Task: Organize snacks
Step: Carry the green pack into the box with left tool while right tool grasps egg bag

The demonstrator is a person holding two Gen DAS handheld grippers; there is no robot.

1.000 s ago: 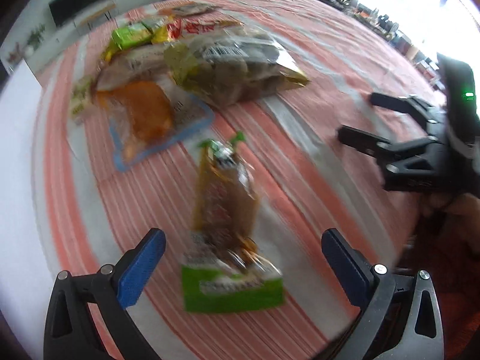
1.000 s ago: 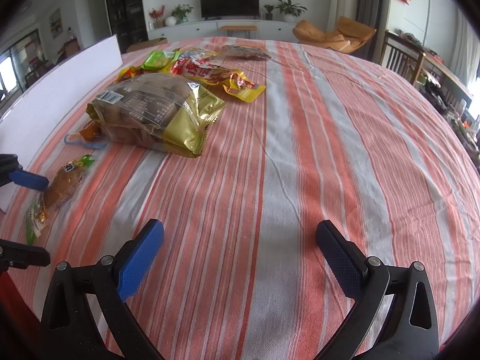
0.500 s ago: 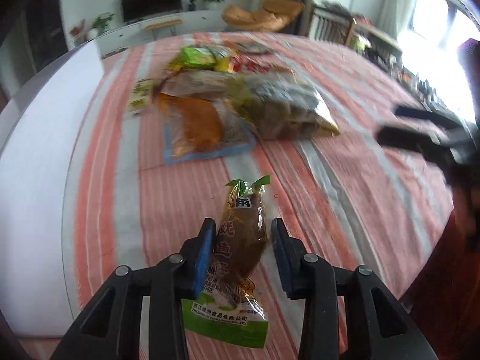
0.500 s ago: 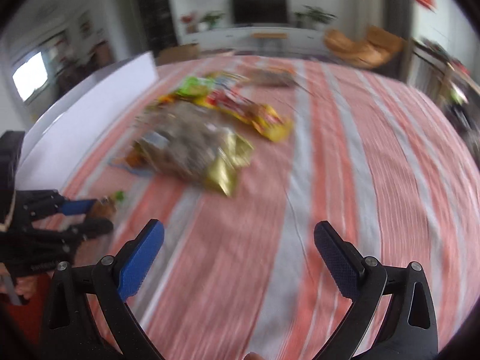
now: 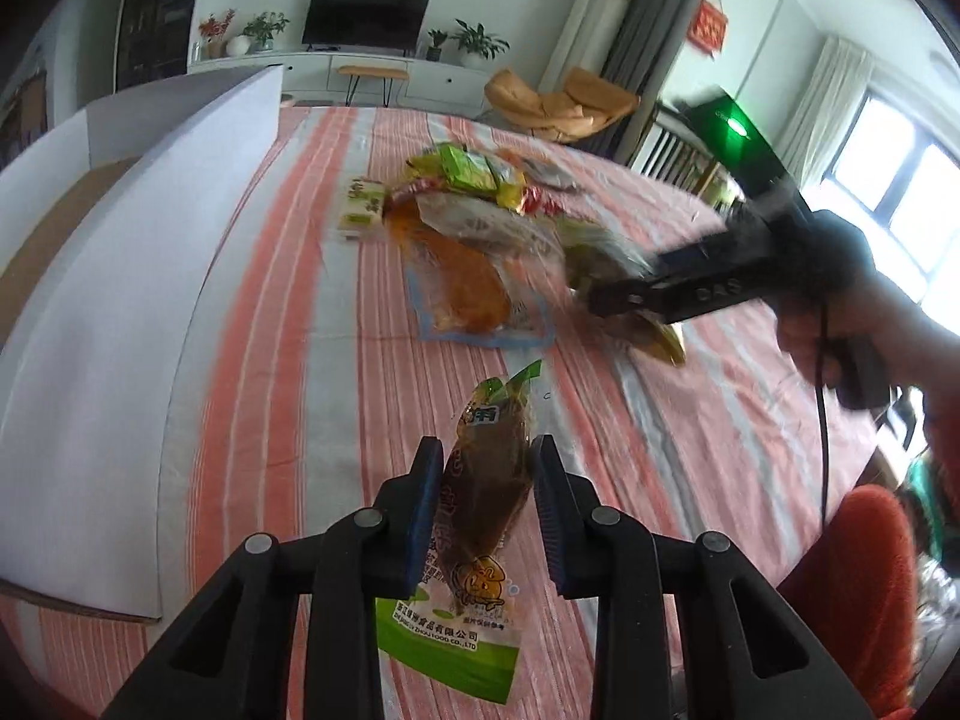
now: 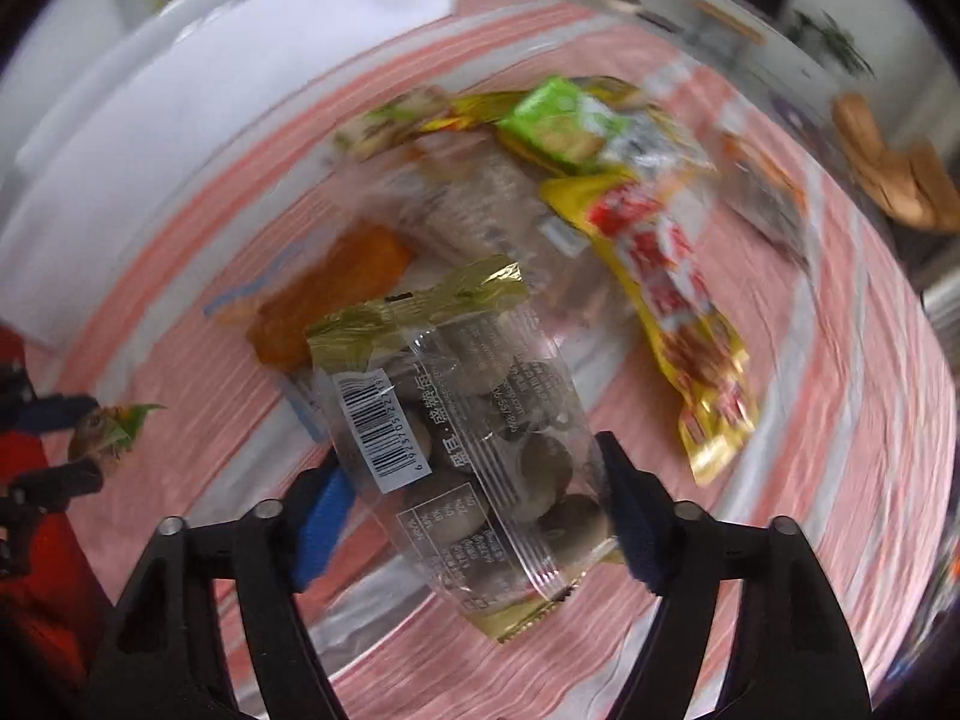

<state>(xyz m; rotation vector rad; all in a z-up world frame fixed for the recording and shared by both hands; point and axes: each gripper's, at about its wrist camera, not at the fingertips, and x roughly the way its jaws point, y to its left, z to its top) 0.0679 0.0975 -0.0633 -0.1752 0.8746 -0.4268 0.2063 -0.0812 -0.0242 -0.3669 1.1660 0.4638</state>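
You are mid-pickup. Your left gripper (image 5: 486,504) is clamped on the brown fish snack packet (image 5: 480,516) at the near edge of the striped cloth (image 5: 300,312). Your right gripper (image 6: 474,516) is closing, its pads against the clear bag of round snacks (image 6: 480,450). Next, carry both to the white box (image 5: 150,192) on the left.

I see a worktop cloth (image 5: 288,300) striped salmon, grey and white. My left claw (image 5: 486,504) has blue pads on black arms and holds a brown, green-tipped snack pouch (image 5: 486,480). The clear, gold-edged bag (image 6: 474,444) shows grey-brown lumps beside a yellow-red packet (image 6: 672,300).
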